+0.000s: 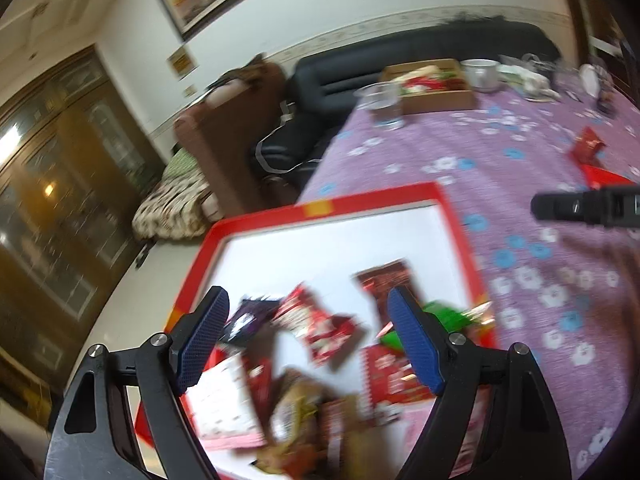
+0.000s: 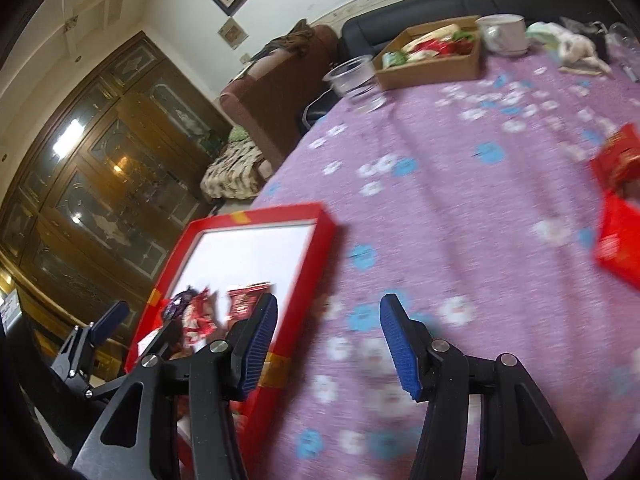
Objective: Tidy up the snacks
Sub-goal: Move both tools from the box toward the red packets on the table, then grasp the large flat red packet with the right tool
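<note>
A red box (image 1: pixel 360 204) with a white floor lies on the purple flowered tablecloth (image 1: pixel 520 152) and holds several snack packets, among them a red one (image 1: pixel 328 332), a dark brown one (image 1: pixel 386 280) and a green one (image 1: pixel 444 316). My left gripper (image 1: pixel 308 296) hovers over them, open, with nothing held. My right gripper (image 2: pixel 330 300) is open and empty over bare cloth, just right of the box's rim (image 2: pixel 328 232). Loose red packets (image 2: pixel 618 164) lie on the cloth at the far right. One finger of the right gripper (image 1: pixel 580 208) shows at the left wrist view's right edge.
At the table's far end stand a brown tray (image 2: pixel 432 72) of snacks, a clear plastic cup (image 2: pixel 356 80) and a white mug (image 2: pixel 504 34). The table's edge runs along the left, with a black sofa (image 1: pixel 360 76) and a brown armchair (image 1: pixel 224 120) beyond it.
</note>
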Available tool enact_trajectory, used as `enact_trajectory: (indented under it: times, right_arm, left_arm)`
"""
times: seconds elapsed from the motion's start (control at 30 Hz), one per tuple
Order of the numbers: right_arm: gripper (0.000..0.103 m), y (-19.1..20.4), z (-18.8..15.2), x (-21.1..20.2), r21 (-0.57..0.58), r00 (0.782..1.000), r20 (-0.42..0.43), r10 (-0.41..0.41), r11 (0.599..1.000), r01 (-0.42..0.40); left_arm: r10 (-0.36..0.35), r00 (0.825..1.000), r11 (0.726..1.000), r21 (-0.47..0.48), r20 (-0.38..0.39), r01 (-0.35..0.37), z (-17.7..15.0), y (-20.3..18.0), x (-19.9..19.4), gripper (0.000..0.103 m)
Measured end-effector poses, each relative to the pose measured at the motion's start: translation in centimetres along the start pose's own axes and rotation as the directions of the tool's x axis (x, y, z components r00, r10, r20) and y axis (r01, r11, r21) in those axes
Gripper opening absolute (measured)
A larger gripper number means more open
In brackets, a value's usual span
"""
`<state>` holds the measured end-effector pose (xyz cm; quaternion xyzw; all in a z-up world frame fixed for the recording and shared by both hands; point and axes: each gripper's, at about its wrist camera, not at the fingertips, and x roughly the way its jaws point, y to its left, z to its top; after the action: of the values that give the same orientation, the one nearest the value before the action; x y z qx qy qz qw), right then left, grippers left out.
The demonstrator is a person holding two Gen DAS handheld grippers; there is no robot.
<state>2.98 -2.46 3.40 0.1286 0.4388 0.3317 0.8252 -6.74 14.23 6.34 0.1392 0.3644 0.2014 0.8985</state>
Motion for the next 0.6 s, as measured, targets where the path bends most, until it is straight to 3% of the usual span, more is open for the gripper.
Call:
enact_trajectory:
  times: [0.1, 0.2, 0.3, 0.47, 0.6]
  right_arm:
    - [0.067, -2.9, 1.0, -2.8, -0.011, 0.996, 0.054, -0.067, 0.998, 0.068]
    - [0.071, -6.9, 2.1, -5.7, -0.062, 0.982, 0.08, -0.17, 0.983, 0.175]
    - [0.075, -10.2, 2.5, -7.3, -0.123, 0.964, 0.059, -0.258, 0.957, 0.263]
    - [0.078, -14.2, 2.6, -8.4, -0.137, 0.978, 0.046, -0.203, 0.969, 0.207]
    - [0.083, -13.8, 1.6, -6.3, -0.199, 0.978, -0.01, -0.207, 0.959, 0.2]
  left_arm:
    - [-0.069, 0.998, 0.996, 0.063, 0.017, 0.067, 1.7, -2.2, -0.5, 0.082]
    - [-0.12, 0.993, 0.986, 0.115, 0.021, 0.116, 3.2, -4.2, -0.8, 0.082]
    - [-0.175, 0.985, 0.975, 0.139, 0.002, 0.173, 4.7, -5.9, -0.6, 0.082]
    - [-0.225, 0.973, 0.961, 0.153, -0.05, 0.23, 6.4, -8.2, -0.4, 0.082]
    - [-0.263, 0.962, 0.95, 0.154, -0.077, 0.272, 7.3, -10.0, -1.0, 0.082]
